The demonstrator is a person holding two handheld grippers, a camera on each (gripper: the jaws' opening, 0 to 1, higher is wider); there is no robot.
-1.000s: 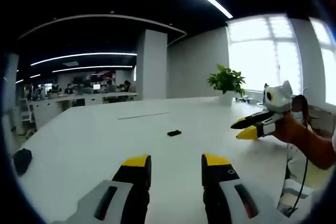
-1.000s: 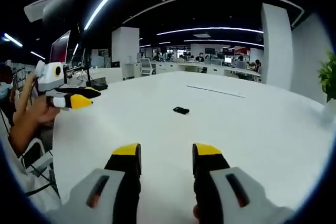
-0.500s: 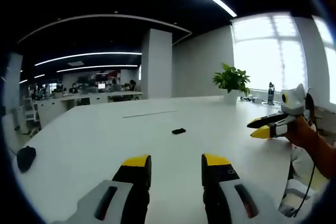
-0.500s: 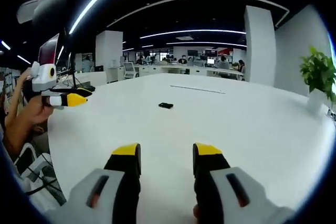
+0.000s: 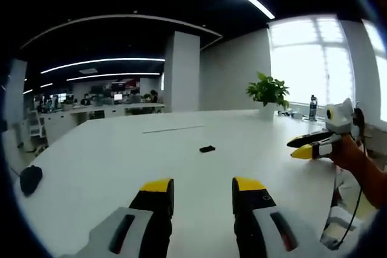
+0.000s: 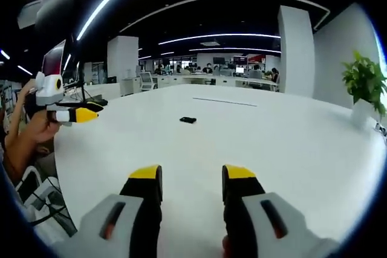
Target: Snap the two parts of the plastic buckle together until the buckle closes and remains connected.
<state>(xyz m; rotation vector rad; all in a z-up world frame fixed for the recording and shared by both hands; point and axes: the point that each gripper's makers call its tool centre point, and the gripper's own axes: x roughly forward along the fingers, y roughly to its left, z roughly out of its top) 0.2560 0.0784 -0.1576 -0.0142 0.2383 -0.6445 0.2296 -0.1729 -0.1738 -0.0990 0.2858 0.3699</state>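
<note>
Both cameras have panned a little since the earlier frames, so the scene slides sideways in each view; nothing on the worktop (image 5: 109, 161) itself has moved. Buckle (image 5: 207, 148) sits flat on the white worktop, out toward the middle, well apart from both grippers; in the right gripper view it's the small dark piece (image 6: 188, 119) ahead and slightly left of the jaws. Too small to tell whether it's one part or two, or whether it's latched.

Left gripper (image 5: 202, 187): yellow-tipped black jaws held apart with a clear gap, nothing between them, hovering above the near part of the worktop. It also shows at the left edge of the right gripper view (image 6: 81, 112), held in a hand (image 6: 37, 130), tips close together there, off the worktop's left edge.

Right gripper (image 6: 191, 174): same story, jaws apart, empty, above the near worktop. From the left gripper view it appears at the right edge (image 5: 308, 146), held in a hand (image 5: 351, 155) with a cable hanging below, near the worktop's right edge.

Other stuff: dark rounded object (image 5: 29, 178) by the worktop's left edge, potted plant (image 5: 267, 92) at the far right corner by the window (image 5: 308, 64), white column (image 5: 181, 70) behind, thin pale strip (image 5: 172, 129) lying across the far worktop. Office desks with people far back.
</note>
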